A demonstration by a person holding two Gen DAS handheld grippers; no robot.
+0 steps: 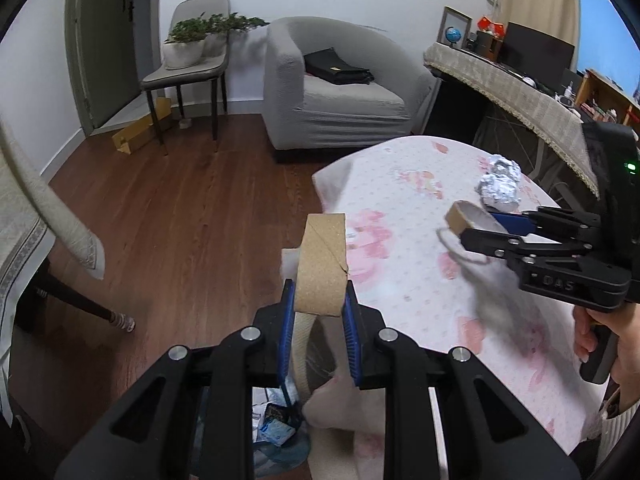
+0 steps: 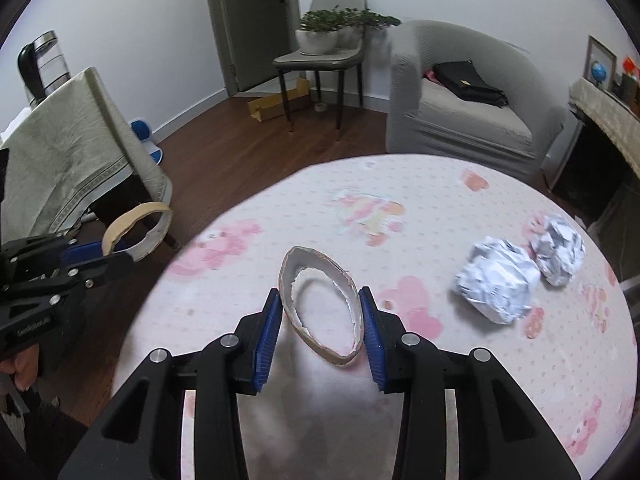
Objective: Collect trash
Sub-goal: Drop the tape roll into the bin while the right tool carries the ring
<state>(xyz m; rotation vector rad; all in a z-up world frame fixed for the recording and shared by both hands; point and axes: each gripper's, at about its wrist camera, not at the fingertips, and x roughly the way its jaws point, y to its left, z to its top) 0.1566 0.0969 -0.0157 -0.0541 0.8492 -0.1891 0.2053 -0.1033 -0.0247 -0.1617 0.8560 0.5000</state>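
Observation:
My left gripper (image 1: 319, 300) is shut on a brown cardboard tape ring (image 1: 322, 266), held off the left edge of the round table above a trash bag (image 1: 276, 428) on the floor. It also shows in the right wrist view (image 2: 136, 236). My right gripper (image 2: 322, 308) is shut on a second cardboard ring (image 2: 322, 308), squeezed to an oval, just above the pink floral tablecloth (image 2: 440, 208). It also shows in the left wrist view (image 1: 468, 220). Two crumpled foil balls (image 2: 498, 284) (image 2: 558, 254) lie on the table to the right.
A grey armchair (image 1: 336, 92) with a black bag stands behind the table. A chair with potted plants (image 1: 192, 46) is by the door. A cloth-covered stand (image 2: 72, 148) with a kettle is at left, a cluttered desk (image 1: 520, 88) at right. Wooden floor lies between.

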